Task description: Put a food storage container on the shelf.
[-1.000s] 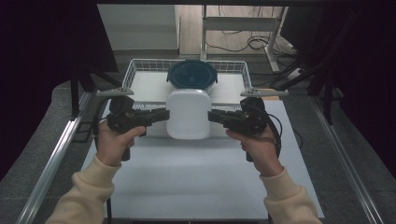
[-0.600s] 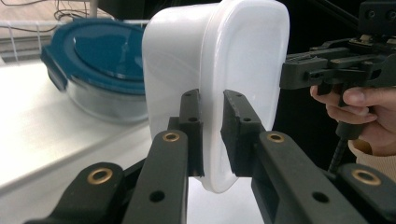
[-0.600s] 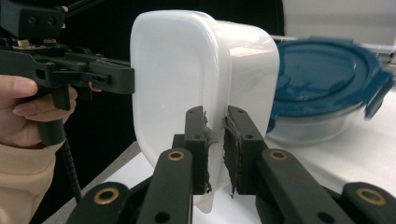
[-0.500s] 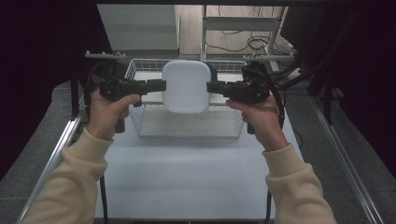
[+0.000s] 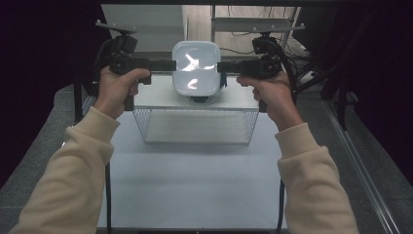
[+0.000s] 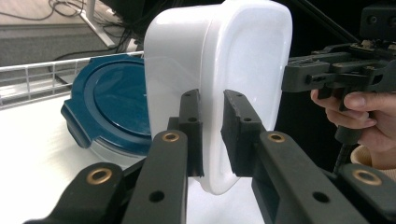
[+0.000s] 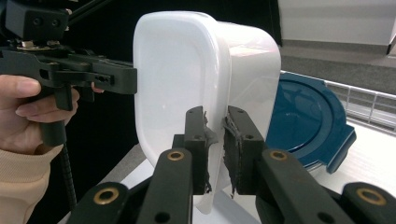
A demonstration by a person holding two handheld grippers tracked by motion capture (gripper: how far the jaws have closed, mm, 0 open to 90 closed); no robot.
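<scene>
Hands [image 5: 117, 85] in cream sleeves lift my two tongs, each clamped on a rim of the glossy white rounded-rectangle tub [image 5: 196, 67], held above the wire basket [image 5: 195, 127] on the pale table [image 5: 195, 185]. Left gripper [image 6: 211, 135] view: matte black pads pinch smooth translucent plastic; a blue round lid [image 6: 112, 105] lies behind. Right gripper [image 7: 215, 149] view: frayed pads pinch the opposite rim, dark room beyond.
</scene>
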